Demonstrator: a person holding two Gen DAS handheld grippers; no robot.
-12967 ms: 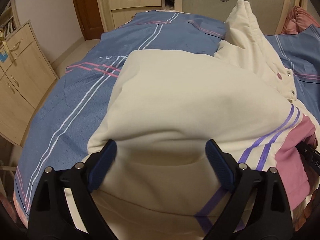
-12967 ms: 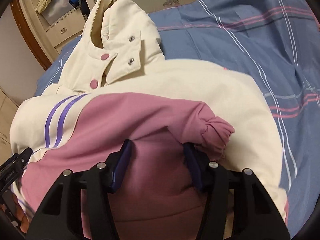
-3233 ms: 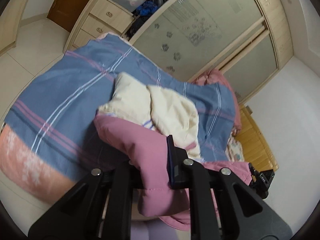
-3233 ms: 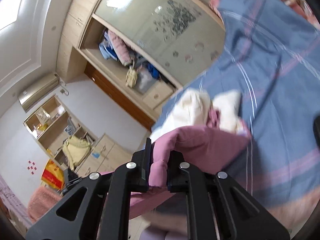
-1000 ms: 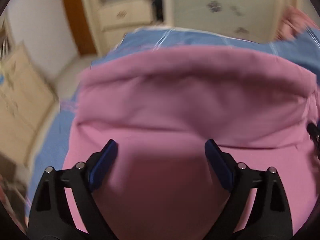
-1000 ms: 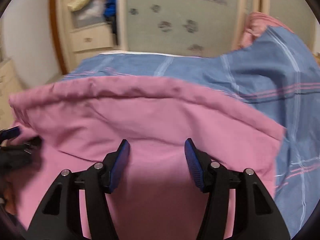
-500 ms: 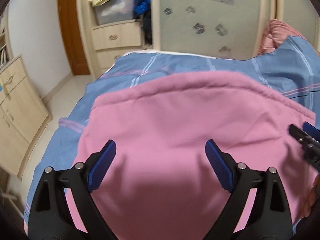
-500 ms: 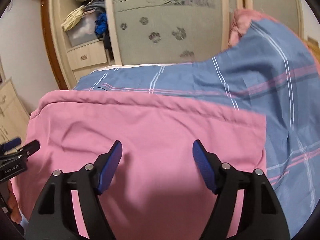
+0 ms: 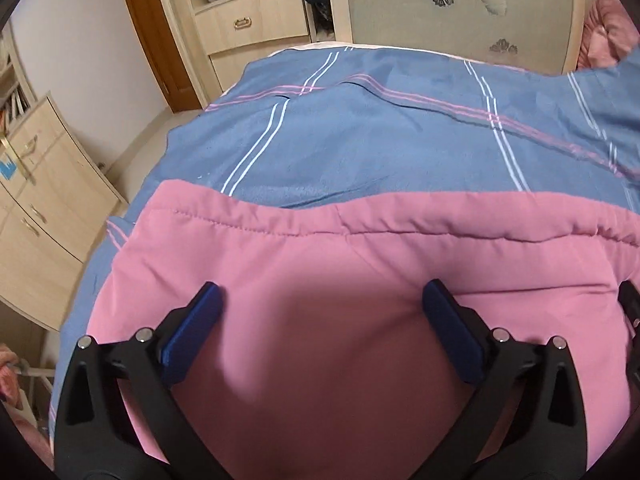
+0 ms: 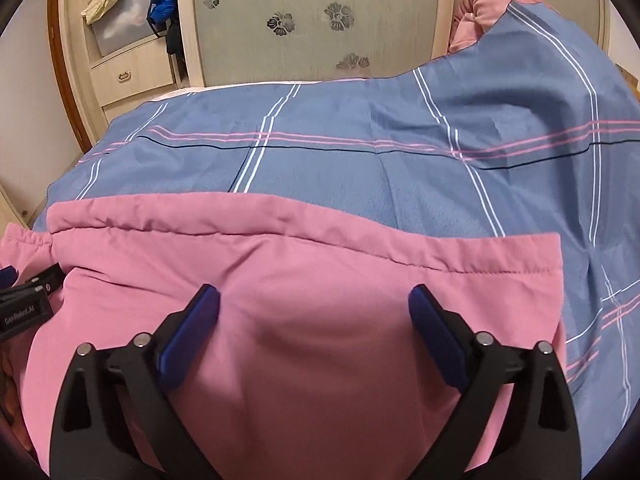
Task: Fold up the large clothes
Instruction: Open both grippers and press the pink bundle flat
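Observation:
A folded pink padded jacket (image 9: 320, 264) lies flat on the blue striped bedspread (image 9: 360, 148), its stitched edge facing away from me. My left gripper (image 9: 320, 300) hovers over the jacket's left half, jaws opening wide, only flat cloth below them and no pinch. In the right wrist view the same jacket (image 10: 304, 264) fills the lower frame. My right gripper (image 10: 314, 298) hangs over its right half, jaws opening, pads not pressing the cloth. The left gripper's black body (image 10: 24, 300) shows at that view's left edge.
The bedspread (image 10: 360, 168) reaches back to a wardrobe with frosted sliding doors (image 10: 312, 16) and drawers (image 9: 248, 24). A wooden cabinet (image 9: 36, 200) stands left of the bed beside a brown door frame (image 9: 156, 36). A pink quilt (image 10: 480, 8) is bunched at the far right.
The jacket has settled flat and lies lower in both views, with more bedspread showing beyond it. The right jaws have spread much wider; the left ones a little.

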